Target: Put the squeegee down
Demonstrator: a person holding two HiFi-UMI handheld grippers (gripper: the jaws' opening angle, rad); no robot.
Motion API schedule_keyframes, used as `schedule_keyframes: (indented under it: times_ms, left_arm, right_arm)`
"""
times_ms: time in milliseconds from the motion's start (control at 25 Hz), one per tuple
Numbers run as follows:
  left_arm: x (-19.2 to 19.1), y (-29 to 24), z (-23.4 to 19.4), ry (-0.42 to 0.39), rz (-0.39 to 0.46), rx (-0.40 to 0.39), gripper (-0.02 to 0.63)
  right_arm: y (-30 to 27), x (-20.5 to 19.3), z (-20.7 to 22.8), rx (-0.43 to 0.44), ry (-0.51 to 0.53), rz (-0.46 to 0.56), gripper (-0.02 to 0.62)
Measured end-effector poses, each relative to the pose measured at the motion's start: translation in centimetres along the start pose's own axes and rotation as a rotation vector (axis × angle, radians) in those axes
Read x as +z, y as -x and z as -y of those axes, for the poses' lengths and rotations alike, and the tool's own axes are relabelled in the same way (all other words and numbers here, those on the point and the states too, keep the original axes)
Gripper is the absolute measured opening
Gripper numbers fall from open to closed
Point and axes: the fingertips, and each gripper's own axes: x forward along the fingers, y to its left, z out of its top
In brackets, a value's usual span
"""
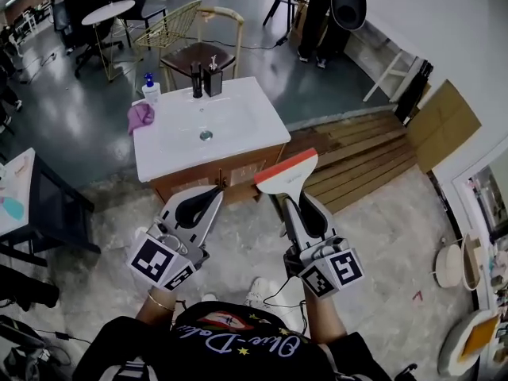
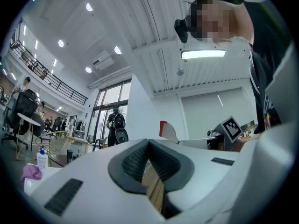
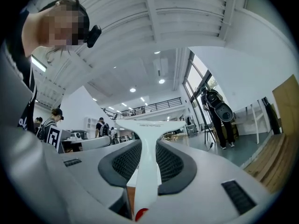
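A white squeegee point(image 1: 287, 173) with an orange-red blade edge is gripped by its handle in my right gripper point(image 1: 299, 202), which is shut on it. It hangs in the air just in front of the white sink counter point(image 1: 238, 117), blade pointing toward the counter's front right corner. In the right gripper view the squeegee point(image 3: 149, 134) rises between the dark pads point(image 3: 172, 160). My left gripper point(image 1: 213, 198) is shut with nothing in it, level with the right one near the counter's front edge. The left gripper view shows the squeegee point(image 2: 168, 130) off to the right.
On the counter lie a pink cloth point(image 1: 140, 117), a blue-pump bottle point(image 1: 150, 89) and black holders point(image 1: 204, 80); a drain point(image 1: 205, 135) sits mid-basin. A wooden cabinet point(image 1: 226, 173) carries the counter. Wooden planks point(image 1: 357, 145) lie on the floor at right; a dark table point(image 1: 36, 205) stands left.
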Motion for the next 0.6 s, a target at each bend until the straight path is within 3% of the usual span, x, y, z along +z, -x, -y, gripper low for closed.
schedule_keyframes:
  times_ms: [600]
  left_arm:
    - [0.0, -3.4, 0.7, -0.034, -0.013, 0.070, -0.005]
  right_arm:
    - [-0.9, 0.8, 3.6, 0.080, -0.024, 0.002, 0.101]
